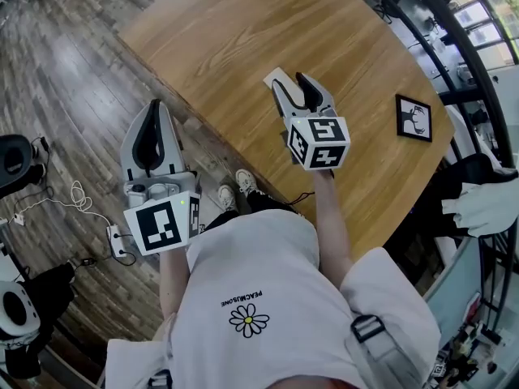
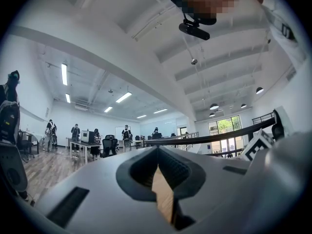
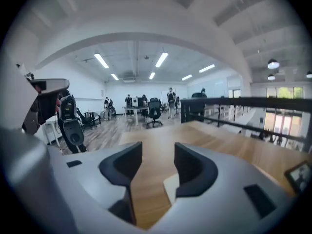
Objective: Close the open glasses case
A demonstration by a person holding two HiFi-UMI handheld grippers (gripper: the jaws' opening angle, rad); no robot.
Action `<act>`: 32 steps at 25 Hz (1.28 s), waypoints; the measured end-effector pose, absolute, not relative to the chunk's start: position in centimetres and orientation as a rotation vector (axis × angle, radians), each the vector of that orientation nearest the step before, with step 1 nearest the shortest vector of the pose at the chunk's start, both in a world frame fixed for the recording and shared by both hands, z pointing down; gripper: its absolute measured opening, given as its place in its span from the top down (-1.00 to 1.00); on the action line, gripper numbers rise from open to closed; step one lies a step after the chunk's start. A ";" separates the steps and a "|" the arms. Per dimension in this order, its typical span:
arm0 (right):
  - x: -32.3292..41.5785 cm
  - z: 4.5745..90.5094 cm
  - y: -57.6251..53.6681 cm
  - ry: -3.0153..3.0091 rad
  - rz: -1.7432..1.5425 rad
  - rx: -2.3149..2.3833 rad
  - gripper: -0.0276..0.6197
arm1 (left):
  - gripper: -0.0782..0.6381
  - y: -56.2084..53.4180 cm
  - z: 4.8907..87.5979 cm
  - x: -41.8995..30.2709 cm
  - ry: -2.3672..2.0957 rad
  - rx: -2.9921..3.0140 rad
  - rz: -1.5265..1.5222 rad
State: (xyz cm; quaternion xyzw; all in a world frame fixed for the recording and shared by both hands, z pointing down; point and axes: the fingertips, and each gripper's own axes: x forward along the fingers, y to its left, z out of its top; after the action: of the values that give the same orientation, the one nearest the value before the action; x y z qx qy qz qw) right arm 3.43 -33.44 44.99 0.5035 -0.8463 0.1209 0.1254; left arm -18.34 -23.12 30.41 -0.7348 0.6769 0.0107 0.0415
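Off the near edge of the wooden table (image 1: pixel 243 31), out over the plank floor (image 1: pixel 65 71), my left gripper (image 1: pixel 154 108) points level. Its fingers (image 2: pixel 146 165) are pressed together at the tips with nothing caught between them. Only a sliver of tabletop shows through the slot lower down.

To its right, my right gripper (image 1: pixel 292 79) hangs above the table, tipped a little downward. Its fingers (image 3: pixel 122 167) stand well apart and the gap between the pads holds nothing but bare wood beyond.

The glasses case (image 1: pixel 273 74) lies on the table underneath those fingertips, and the pads are not on it. I see only a pale corner of it (image 3: pixel 170 188), so I cannot tell whether its lid is up or down.

Further right, well apart from my fingers, a black-framed deer picture (image 1: pixel 413 118) lies flat on the wood.
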 end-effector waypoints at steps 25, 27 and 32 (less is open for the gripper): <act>-6.3 33.3 -24.7 -2.713 -0.271 1.296 0.89 | 0.73 -21.4 30.1 -19.8 2.123 -2.189 0.085; -6.4 33.2 -24.7 -2.707 -0.284 1.290 0.89 | 0.73 -21.4 30.2 -20.0 2.130 -2.187 0.083; -6.7 32.9 -24.5 -2.704 -0.300 1.284 0.89 | 0.73 -21.1 30.3 -20.4 2.141 -2.181 0.087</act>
State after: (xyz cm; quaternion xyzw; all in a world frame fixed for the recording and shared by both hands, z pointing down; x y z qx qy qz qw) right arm -6.68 -24.52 32.94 0.4258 -0.8969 -0.0996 0.0665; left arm -20.38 -21.11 30.30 -0.7127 0.6996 0.0283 0.0418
